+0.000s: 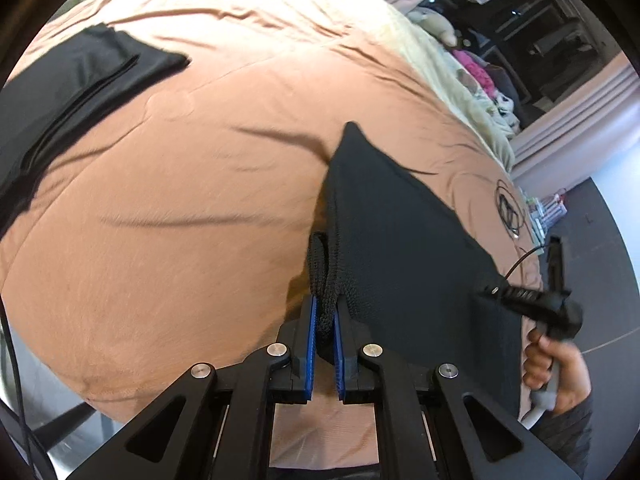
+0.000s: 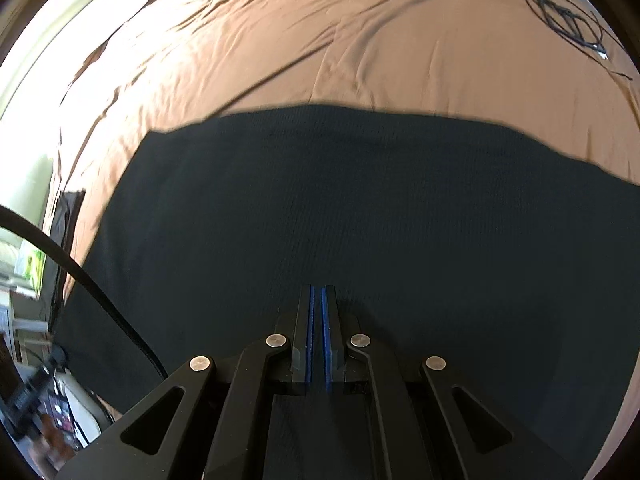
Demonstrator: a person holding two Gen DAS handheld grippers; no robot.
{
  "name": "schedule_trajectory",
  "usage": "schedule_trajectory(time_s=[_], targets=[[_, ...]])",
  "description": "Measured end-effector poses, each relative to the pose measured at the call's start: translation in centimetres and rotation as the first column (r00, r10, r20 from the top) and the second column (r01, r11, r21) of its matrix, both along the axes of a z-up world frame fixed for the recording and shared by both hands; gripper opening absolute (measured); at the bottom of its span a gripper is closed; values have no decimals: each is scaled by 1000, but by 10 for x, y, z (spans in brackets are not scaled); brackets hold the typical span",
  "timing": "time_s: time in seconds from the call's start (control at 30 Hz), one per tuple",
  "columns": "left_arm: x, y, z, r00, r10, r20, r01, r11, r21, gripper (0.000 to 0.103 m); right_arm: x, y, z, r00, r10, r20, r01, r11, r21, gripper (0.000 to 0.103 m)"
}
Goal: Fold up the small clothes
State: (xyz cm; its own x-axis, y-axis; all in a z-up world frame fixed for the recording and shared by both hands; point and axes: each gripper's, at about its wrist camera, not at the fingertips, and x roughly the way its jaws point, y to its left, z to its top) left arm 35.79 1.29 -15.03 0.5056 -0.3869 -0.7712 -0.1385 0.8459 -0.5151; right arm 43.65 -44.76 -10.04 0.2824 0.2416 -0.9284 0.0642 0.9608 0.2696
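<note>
A black knit garment (image 1: 400, 232) is spread over a tan bedcover (image 1: 180, 220). My left gripper (image 1: 325, 300) is shut on a bunched edge and strap of it, and that side is lifted off the bed. In the right wrist view the same garment (image 2: 320, 200) fills the space under and ahead of my right gripper (image 2: 318, 288). That gripper is shut, and no fold of cloth shows between its blue pads. From the left wrist view the right gripper (image 1: 486, 291) has its tip at the garment's right edge, held by a person's hand (image 1: 556, 364).
A second black garment (image 1: 80, 80) lies folded at the far left of the bed. A coiled black cable (image 2: 564, 16) rests on the cover at the right. Beyond the bed's far edge sit a pile of clothes (image 1: 480, 76) and dark shelves.
</note>
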Motion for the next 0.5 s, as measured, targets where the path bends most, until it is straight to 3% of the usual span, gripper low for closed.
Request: schedule_trajectory(time_s=[0.2, 0.5], targets=[[5, -6, 22, 998, -30, 58, 32, 999, -40, 7, -30, -4, -18, 997, -19, -76, 24, 998, 64, 0], [13, -26, 53, 988, -92, 125, 100, 994, -54, 7, -72, 1, -24, 993, 19, -117, -9, 996, 84, 0]])
